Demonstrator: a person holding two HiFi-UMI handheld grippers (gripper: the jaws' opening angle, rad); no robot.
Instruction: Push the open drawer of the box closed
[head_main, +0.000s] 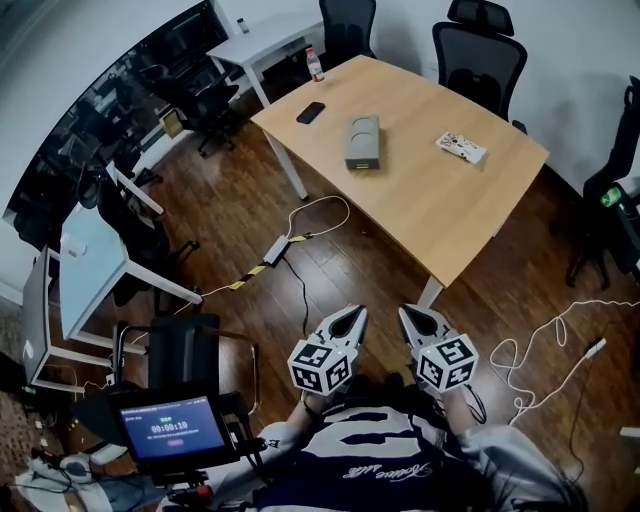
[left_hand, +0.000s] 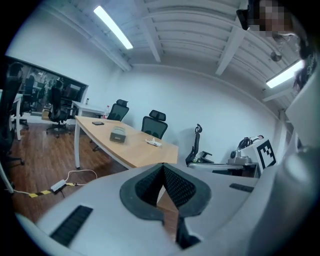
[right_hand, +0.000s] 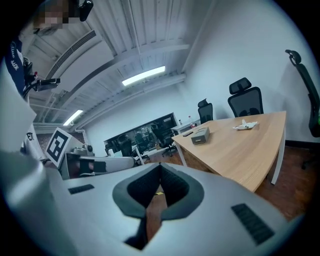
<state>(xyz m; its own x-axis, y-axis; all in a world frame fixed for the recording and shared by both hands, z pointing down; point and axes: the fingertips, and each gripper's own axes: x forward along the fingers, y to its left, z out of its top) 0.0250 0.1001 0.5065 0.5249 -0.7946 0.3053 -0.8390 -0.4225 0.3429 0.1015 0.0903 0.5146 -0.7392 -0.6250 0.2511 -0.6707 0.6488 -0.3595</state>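
The box (head_main: 362, 142) sits on the table (head_main: 470, 215), far from both grippers. The left gripper (head_main: 358, 312) and the right gripper (head_main: 405, 312) are each pinched closed with nothing inside, held near the person's body. The drawer is too small to see from here. A hard push could slide the whole box away, not just the drawer

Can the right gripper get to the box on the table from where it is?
Probably not yet. The right gripper hangs close to the body over the floor, while the box sits on the table, well ahead. Nothing blocks the way; step closer.
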